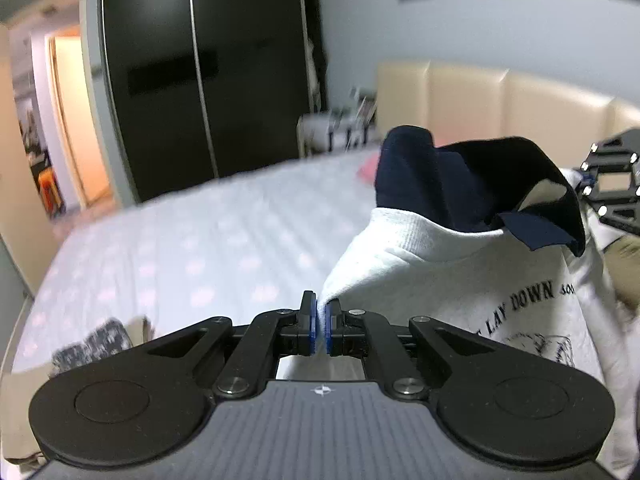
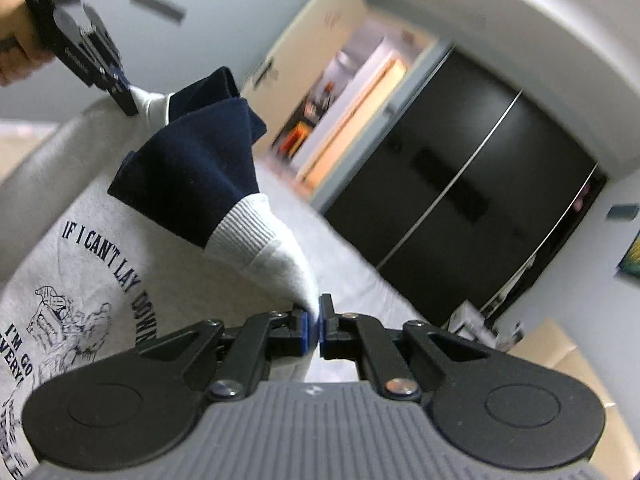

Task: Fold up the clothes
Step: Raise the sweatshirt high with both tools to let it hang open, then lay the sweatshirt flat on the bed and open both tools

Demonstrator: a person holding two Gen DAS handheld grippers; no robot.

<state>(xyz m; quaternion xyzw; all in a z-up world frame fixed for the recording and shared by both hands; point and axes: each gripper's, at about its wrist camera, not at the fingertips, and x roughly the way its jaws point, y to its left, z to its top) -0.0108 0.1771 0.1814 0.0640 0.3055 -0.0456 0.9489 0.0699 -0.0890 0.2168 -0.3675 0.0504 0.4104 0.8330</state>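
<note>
- White sweatshirt [image 1: 460, 280], navy hood lining, held up above the bed [image 1: 180, 248].
- Printed text legible: "IF I CAN'T LAY DOWN"; below it "I'M GO", remainder unreadable.
- Left hand-held gripper [image 1: 321, 320]: clenched on one shoulder edge.
- Right hand-held gripper [image 2: 316, 328]: clenched on the other shoulder edge.

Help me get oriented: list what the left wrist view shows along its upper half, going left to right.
Lit doorway → black wardrobe → cluttered nightstand → navy collar of the sweatshirt → right gripper.
</note>
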